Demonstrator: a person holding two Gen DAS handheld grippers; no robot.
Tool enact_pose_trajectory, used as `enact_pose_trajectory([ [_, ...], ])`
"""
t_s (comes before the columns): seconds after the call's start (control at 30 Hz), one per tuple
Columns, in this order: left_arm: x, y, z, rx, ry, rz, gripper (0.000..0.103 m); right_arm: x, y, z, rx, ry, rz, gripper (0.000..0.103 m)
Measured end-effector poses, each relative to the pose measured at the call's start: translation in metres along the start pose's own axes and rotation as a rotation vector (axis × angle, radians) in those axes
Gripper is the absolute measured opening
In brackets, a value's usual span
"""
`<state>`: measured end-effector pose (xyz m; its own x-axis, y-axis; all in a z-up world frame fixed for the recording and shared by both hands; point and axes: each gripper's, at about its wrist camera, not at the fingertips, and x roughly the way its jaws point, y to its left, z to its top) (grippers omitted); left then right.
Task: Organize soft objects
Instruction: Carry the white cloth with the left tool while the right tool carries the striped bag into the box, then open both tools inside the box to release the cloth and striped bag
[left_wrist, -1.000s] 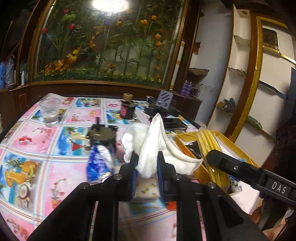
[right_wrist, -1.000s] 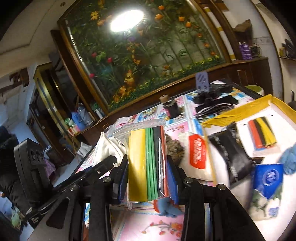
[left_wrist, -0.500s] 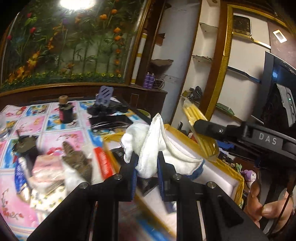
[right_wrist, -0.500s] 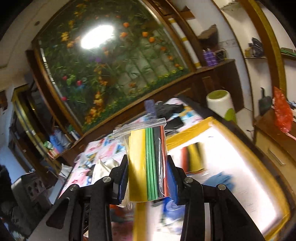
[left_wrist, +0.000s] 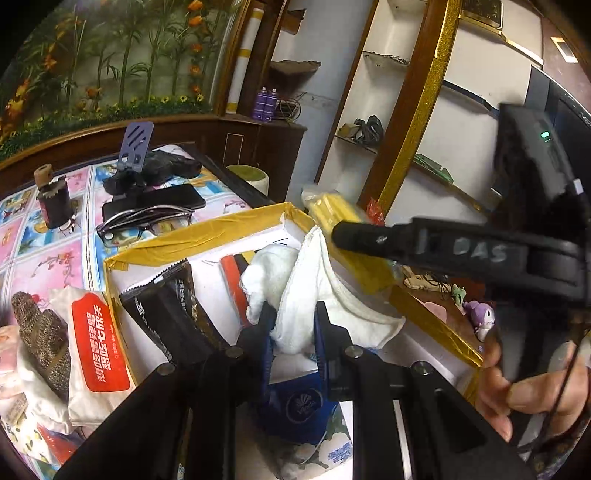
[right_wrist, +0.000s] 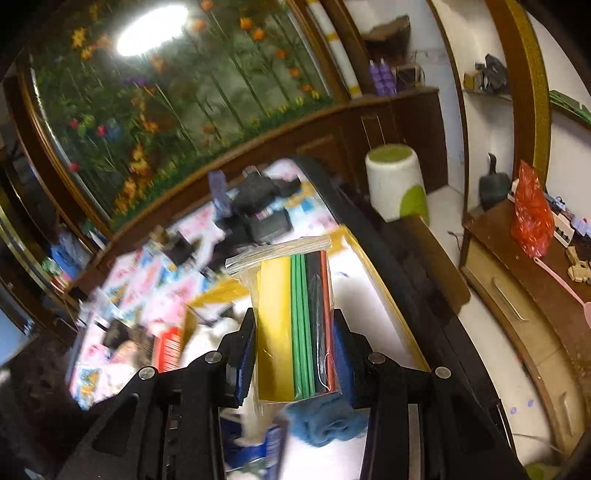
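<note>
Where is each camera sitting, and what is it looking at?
Left wrist: rides the left gripper, looking down past its white cloth into the yellow-edged box; the person's other hand shows.
Right wrist: rides the right gripper, looking over its clear bag of coloured sheets at the box and table; no hand shows.
Shared: the box, the green-topped stool, the bag of sheets.

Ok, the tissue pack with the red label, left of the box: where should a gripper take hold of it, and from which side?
Best guess: pinch the tissue pack across its two long edges, near the middle of the red label, coming down from above. It lies flat and long on the table, outside the box, so its narrow width suits the jaws. The woven brown piece crowds its left edge, so place that finger with care.
</note>
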<state>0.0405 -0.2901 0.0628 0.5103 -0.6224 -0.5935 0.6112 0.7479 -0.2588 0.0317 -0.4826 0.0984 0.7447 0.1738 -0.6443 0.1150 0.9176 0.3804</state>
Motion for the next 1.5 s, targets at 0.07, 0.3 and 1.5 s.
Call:
enact_pose_trajectory([
  [0.07,0.004,0.004,-0.001,-0.006,0.011,0.000,0.019,0.017,-0.006,-0.002,0.007,0.038,-0.026,0.040],
  [0.3,0.011,0.013,-0.005,-0.039,0.048,0.005,0.019,0.049,-0.006,-0.010,-0.004,0.105,-0.090,0.040],
  [1.5,-0.056,0.031,-0.004,-0.059,-0.122,0.031,0.066,-0.048,0.054,-0.055,-0.010,-0.168,0.028,0.062],
])
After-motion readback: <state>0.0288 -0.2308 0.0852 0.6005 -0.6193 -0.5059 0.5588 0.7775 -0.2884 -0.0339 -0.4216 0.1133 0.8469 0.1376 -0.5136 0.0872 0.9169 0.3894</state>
